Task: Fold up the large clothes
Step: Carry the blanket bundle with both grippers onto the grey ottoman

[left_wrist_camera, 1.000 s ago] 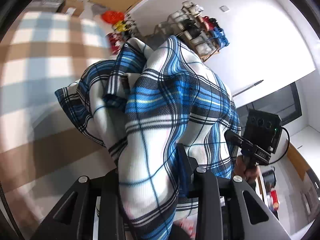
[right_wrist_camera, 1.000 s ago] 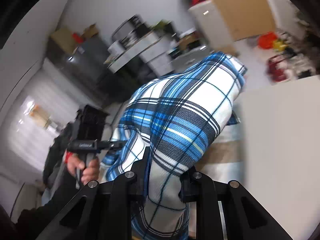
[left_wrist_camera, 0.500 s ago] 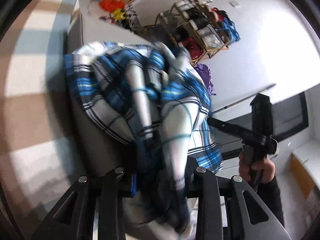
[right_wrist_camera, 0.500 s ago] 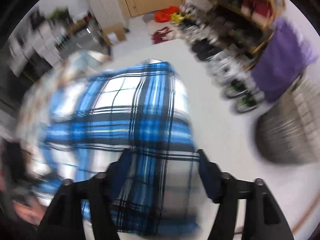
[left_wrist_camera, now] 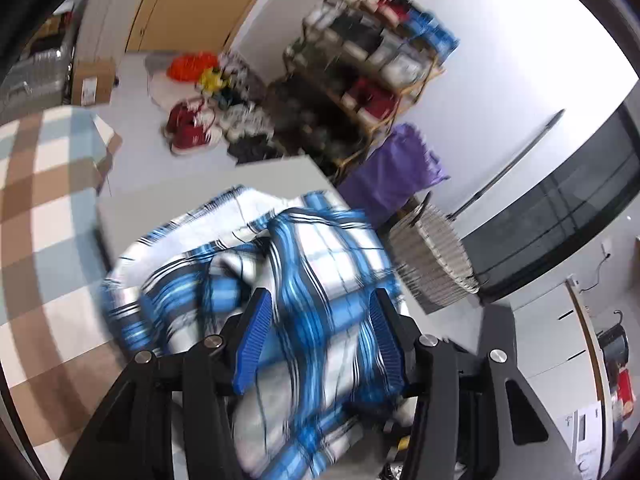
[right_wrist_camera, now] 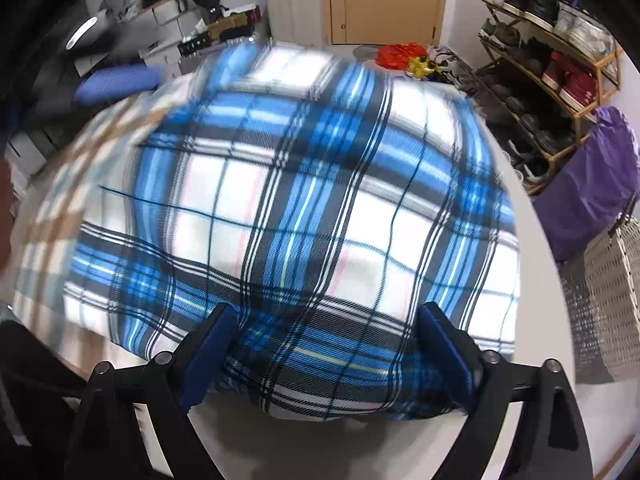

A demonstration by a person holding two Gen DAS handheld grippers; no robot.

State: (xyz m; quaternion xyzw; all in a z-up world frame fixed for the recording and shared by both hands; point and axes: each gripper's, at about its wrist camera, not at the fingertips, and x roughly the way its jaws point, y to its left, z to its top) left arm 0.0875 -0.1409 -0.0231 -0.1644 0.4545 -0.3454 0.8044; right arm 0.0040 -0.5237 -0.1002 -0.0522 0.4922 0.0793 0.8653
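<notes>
My right tool point(right_wrist_camera: 326, 354) is spreading wide, its blue pads point(right_wrist_camera: 208, 354) standing off either side of a bunched fold of the plaid shirt point(right_wrist_camera: 304, 208). The cloth sits between the pads, but the pads do not press it, so I count that tool as released. The shirt lies spread below it in a broad, smooth panel of blue, white and black checks on the white surface point(right_wrist_camera: 536, 320), its near edge tucked under at my fingers.

My left tool point(left_wrist_camera: 318, 334) is also opening, with a thick ridge of the same shirt point(left_wrist_camera: 312, 264) running up between its two blue pads point(left_wrist_camera: 254, 338). The picture is blurred there; the cloth seems to hang loose between the pads rather than be pinched. From this side the shirt is a rumpled heap, lying at the near end of the surface point(left_wrist_camera: 168, 196).

To the left of the surface lies a brown and pale-blue checked cloth point(left_wrist_camera: 44, 208). Just beside the surface on the right stands a woven basket point(left_wrist_camera: 434, 256), with a purple bag point(left_wrist_camera: 396, 168) behind it. Further off, against the white wall, a shoe rack point(left_wrist_camera: 372, 76) holds rows of shoes, with more shoes point(left_wrist_camera: 192, 128) and an orange bag point(left_wrist_camera: 190, 65) on the floor near a wooden door point(right_wrist_camera: 386, 0).
</notes>
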